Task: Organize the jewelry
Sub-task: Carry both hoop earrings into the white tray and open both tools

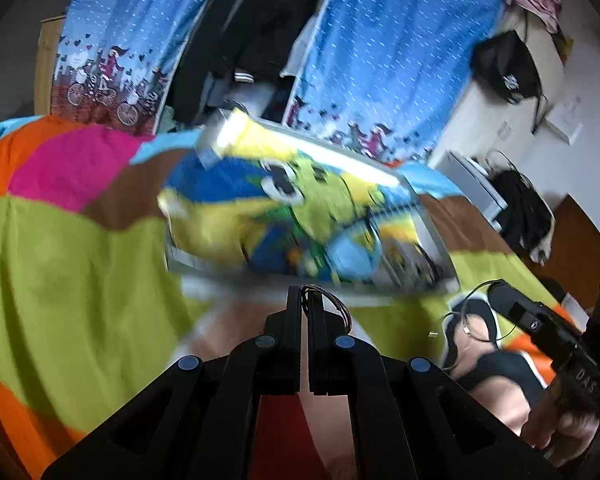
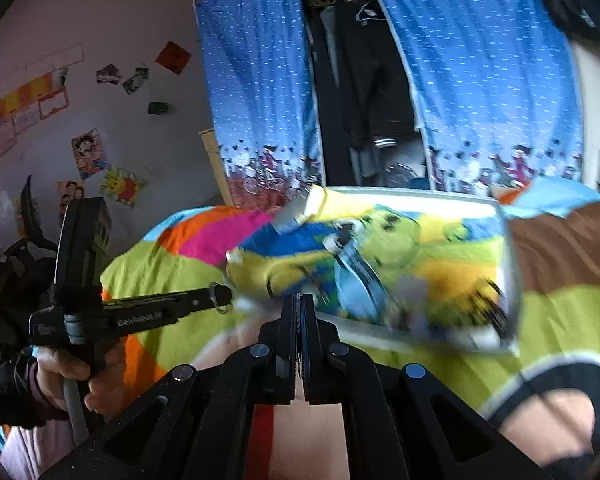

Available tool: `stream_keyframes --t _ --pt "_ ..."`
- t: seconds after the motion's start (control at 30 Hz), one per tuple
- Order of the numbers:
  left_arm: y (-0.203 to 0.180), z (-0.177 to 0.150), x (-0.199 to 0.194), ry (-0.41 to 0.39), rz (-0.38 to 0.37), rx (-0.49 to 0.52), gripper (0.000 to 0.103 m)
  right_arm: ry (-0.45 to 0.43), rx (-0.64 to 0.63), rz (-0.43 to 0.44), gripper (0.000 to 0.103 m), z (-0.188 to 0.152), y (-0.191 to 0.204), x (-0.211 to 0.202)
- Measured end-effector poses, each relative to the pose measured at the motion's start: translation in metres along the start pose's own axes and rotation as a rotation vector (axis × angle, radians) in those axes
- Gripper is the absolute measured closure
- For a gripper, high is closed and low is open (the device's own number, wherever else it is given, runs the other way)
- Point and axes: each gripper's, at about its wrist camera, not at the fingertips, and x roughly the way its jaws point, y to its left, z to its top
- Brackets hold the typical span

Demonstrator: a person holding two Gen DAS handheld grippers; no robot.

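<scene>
Pinched between the closed fingers of the left gripper [image 1: 305,294] is a thin wire ring [image 1: 332,300], likely a hoop earring or bangle, held just short of the near edge of a cartoon-printed box [image 1: 300,216] that sits blurred on the colourful bedspread [image 1: 68,240]. Nothing shows whether the box is open, so the ring appears not yet stored. A second wire loop [image 1: 480,316] lies on the bedspread toward its right side, near the right gripper [image 2: 300,302], whose fingers are pressed together; whether they hold anything I cannot tell. Judging by this, sorting is early: one piece in transit, at least one left.
</scene>
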Motion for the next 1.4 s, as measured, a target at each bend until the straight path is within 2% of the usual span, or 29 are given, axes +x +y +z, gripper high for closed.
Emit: stream_keyframes --t 0.1,0.2,0.27,0.43,0.83,0.9,0.93,0.97,1.0,1.03,1.07,1.17,1.23,1.3,1.33,1.4 --pt "0.01 0.019 0.012 0.002 0.031 0.008 0.103 -0.015 -0.014 0.025 0.1 0.019 0.002 0.033" --pt "0.02 0.03 0.027 0.021 0.028 0.007 0.103 -0.046 -0.006 0.021 0.1 0.024 -0.001 0.055" --pt "0.03 0.033 0.036 0.037 0.016 -0.009 0.103 -0.072 0.005 -0.004 0.1 0.019 -0.005 0.064" --pt "0.05 0.031 0.058 0.084 0.02 -0.063 0.103 -0.06 0.022 -0.076 0.1 0.0 -0.02 0.086" --pt "0.043 0.025 0.07 0.115 0.111 -0.016 0.101 -0.034 -0.001 -0.147 0.1 -0.015 -0.03 0.091" --pt "0.042 0.024 0.069 0.115 0.122 -0.008 0.099 -0.033 -0.003 -0.153 0.097 -0.015 -0.031 0.088" --pt "0.042 0.024 0.068 0.114 0.129 -0.005 0.092 -0.036 -0.003 -0.156 0.095 -0.015 -0.031 0.084" --pt "0.042 0.023 0.067 0.11 0.134 -0.004 0.082 -0.04 -0.002 -0.157 0.086 -0.015 -0.03 0.081" --pt "0.041 0.023 0.064 0.102 0.13 -0.005 0.077 -0.045 0.001 -0.157 0.073 -0.015 -0.031 0.077" --pt "0.04 0.023 0.061 0.09 0.13 -0.007 0.066 -0.056 0.006 -0.158 0.068 -0.015 -0.031 0.072" --pt "0.038 0.023 0.058 0.079 0.138 -0.007 0.06 -0.063 0.009 -0.162 0.066 -0.015 -0.031 0.068" --pt "0.033 0.025 0.05 0.068 0.152 -0.014 0.053 -0.074 0.02 -0.168 0.066 -0.014 -0.031 0.054" --pt "0.028 0.024 0.041 0.053 0.158 -0.017 0.046 -0.082 0.021 -0.18 0.06 -0.015 -0.03 0.042" --pt "0.023 0.021 0.03 0.025 0.166 -0.013 0.036 -0.097 0.024 -0.187 0.046 -0.015 -0.028 0.03" --pt "0.02 0.019 0.024 0.006 0.17 -0.011 0.029 -0.11 0.026 -0.19 0.043 -0.015 -0.026 0.021" --pt "0.013 0.015 0.009 -0.033 0.17 -0.002 0.025 -0.127 0.032 -0.189 0.032 -0.015 -0.024 0.007"
